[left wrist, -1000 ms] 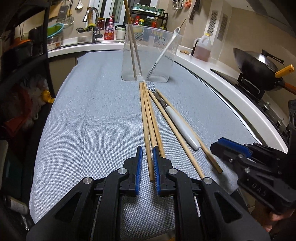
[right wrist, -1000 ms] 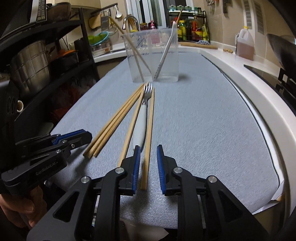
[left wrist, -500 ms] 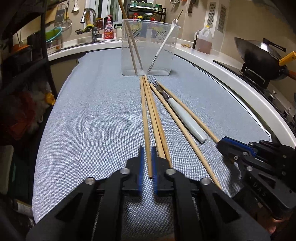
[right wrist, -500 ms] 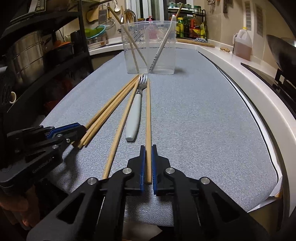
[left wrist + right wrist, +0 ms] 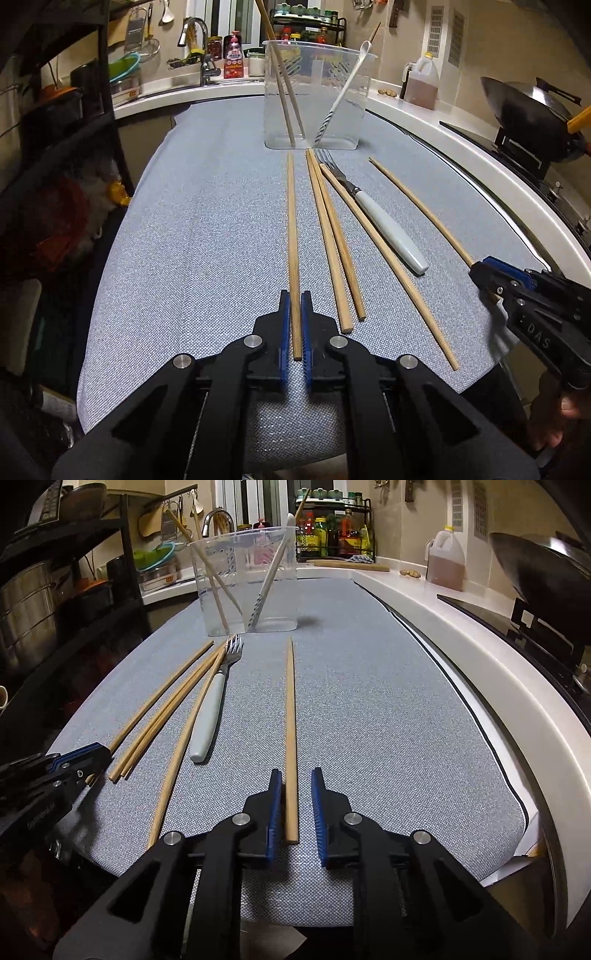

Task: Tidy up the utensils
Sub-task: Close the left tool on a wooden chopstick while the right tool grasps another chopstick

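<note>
— Left wrist view: what does the left gripper (image 5: 294, 325) hold?
— It pinches one chopstick (image 5: 293, 236); two more (image 5: 332, 240), then a fork (image 5: 373, 214), lie rightward.
— And the right gripper (image 5: 297, 805)?
— Parted around another chopstick (image 5: 291, 720), not clamping it. The clear container (image 5: 246, 583) stands ahead on the mat (image 5: 369, 709).

Matt wooden chopsticks (image 5: 294, 236) lie on woven, seemingly cloth mat (image 5: 207, 236).

Left gripper (image 5: 295, 325) low and level over the counter (image 5: 207, 236), fingers (image 5: 283, 332) pinched on a chopstick (image 5: 293, 236). Right gripper (image 5: 296, 805) low, fingers (image 5: 275, 805) parted around another chopstick (image 5: 290, 720).
</note>
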Available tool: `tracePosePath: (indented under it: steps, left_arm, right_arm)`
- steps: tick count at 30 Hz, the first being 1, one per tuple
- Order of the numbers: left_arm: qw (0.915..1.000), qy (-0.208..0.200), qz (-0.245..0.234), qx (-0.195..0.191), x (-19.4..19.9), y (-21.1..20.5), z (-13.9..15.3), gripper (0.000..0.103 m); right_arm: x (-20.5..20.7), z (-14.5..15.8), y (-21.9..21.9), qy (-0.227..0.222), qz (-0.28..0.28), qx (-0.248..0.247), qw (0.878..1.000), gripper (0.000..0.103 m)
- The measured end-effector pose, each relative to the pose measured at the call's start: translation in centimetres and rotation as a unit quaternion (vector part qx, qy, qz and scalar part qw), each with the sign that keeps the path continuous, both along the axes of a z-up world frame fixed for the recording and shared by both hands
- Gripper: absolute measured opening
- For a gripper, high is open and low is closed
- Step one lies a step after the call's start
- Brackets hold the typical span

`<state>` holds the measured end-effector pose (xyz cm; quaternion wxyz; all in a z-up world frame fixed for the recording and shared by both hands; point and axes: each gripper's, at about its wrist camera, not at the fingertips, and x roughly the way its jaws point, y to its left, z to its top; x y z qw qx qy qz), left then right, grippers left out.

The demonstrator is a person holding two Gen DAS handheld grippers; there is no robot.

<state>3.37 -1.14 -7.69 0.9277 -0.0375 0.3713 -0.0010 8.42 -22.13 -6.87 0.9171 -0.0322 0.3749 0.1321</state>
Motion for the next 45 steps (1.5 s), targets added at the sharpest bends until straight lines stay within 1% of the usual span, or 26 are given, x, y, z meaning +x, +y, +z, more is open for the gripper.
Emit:
tracePosePath:
  steps: [16, 19, 21, 23, 25, 45]
  left_arm:
    - [0.9999, -0.013, 0.005, 0.01, 0.53, -0.29, -0.21, 0.006]
    - [0.9998, -0.014, 0.005, 0.009, 0.45, -0.29, -0.17, 0.006]
    - [0.9998, -0.014, 0.006, 0.009, 0.48, -0.28, -0.16, 0.006]
    - [0.9998, -0.015, 0.006, 0.01, 0.48, -0.3, -0.17, 0.006]
    - [0.9998, -0.016, 0.006, 0.012, 0.48, -0.24, -0.16, 0.006]
    - [0.9997, -0.016, 0.003, 0.018, 0.64, -0.33, 0.02, 0.006]
  right_arm:
    - [-0.17, -0.11, 0.17, -0.008, -0.001, -0.001, 1.0, 0.018]
    - [-0.2, -0.12, 0.16, -0.008, -0.001, -0.001, 1.0, 0.017]
    - [-0.21, -0.13, 0.3, -0.009, 0.003, -0.002, 1.0, 0.014]
    - [-0.23, -0.1, 0.58, -0.009, 0.009, -0.003, 1.0, 0.009]
    - [-0.28, -0.13, 0.72, -0.01, 0.011, -0.003, 1.0, 0.007]
    - [-0.26, -0.11, 0.73, -0.009, 0.014, -0.004, 1.0, 0.006]
